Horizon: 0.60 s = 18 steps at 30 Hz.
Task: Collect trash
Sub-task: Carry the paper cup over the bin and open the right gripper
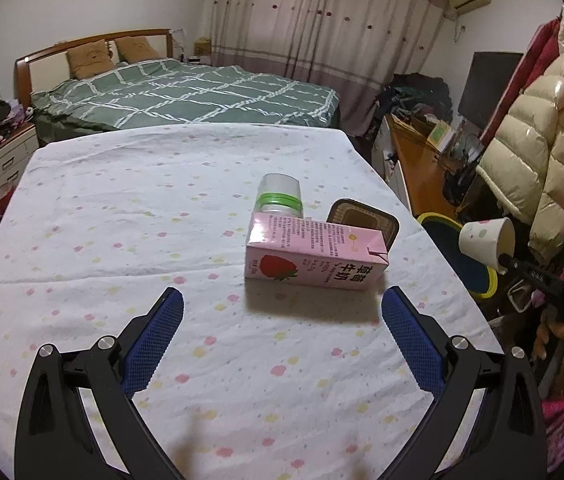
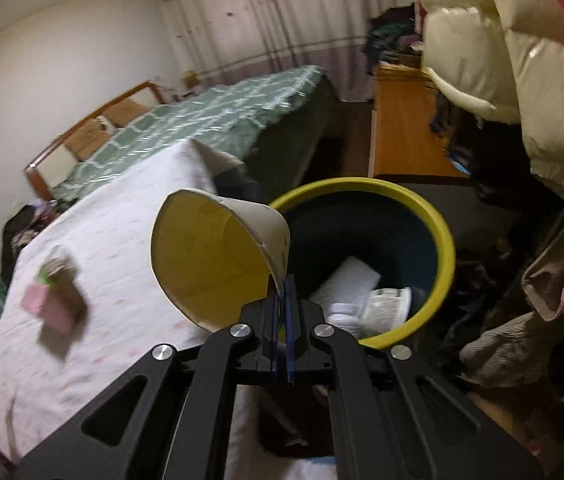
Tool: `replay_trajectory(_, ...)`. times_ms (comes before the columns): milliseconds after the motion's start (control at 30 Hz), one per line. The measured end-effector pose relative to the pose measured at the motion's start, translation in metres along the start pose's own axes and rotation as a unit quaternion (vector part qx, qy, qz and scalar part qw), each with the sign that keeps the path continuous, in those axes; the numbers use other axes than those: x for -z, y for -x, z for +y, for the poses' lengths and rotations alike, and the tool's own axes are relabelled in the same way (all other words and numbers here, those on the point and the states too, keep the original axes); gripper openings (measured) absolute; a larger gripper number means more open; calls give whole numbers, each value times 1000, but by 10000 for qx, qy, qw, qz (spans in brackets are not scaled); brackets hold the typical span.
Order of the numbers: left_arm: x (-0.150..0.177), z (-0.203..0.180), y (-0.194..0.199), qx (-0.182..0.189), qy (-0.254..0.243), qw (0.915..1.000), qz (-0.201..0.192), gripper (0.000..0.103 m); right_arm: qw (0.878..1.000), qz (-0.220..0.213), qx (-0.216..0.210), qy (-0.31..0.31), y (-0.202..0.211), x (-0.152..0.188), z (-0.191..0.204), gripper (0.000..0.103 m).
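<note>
One paper cup point(image 2: 218, 256) heading binward, three items waiting on the table point(image 1: 122, 240).
Right gripper point(image 2: 282, 292) is pinching the cup's rim beside the yellow-rimmed bin point(image 2: 441, 240), ready to drop it; left gripper point(image 1: 282, 304), spread wide, is facing the pink carton point(image 1: 313, 256), bottle point(image 1: 280, 196) and brown tray point(image 1: 365, 220) beyond.

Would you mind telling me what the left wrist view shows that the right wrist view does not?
Left wrist only: the open left gripper and a green-banded bottle behind the pink carton. Right wrist only: the inside of the yellow-rimmed bin, with white trash in it. Both: the paper cup pinched by the right gripper, and the table.
</note>
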<state>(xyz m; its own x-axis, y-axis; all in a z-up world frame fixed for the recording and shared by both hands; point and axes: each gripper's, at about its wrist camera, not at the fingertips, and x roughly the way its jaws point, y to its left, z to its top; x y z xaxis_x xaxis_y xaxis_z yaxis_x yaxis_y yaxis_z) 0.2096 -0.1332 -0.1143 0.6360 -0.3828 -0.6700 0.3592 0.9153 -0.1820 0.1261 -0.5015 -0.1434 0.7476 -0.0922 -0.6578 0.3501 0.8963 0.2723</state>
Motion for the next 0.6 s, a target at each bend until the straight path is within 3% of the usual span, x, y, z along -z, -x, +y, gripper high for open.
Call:
replay_trajectory(233,-8,-2,-25,150,-104,9996,214,98,9990,174,347,-224,-34,-13,-23,4)
replay_trajectory(267,-9,-3,-29,166,-124,9995,237,98,9988,201,365,-240,-37,-15,-24,6)
replay_trajectory(333,-11,-2,-34,185,-150,9993,274,98,9986,198,393,-290,-40,-16,-26,22)
replay_trajectory(400,-13,-1,-40,232,-169,9991,322,98,9985,154,404,-342,-41,-19,-28,28)
replay_trajectory(600,-15,-2,-56,512,-486,9963,492,98,9985,113,384,-366,-38,-22,-28,29)
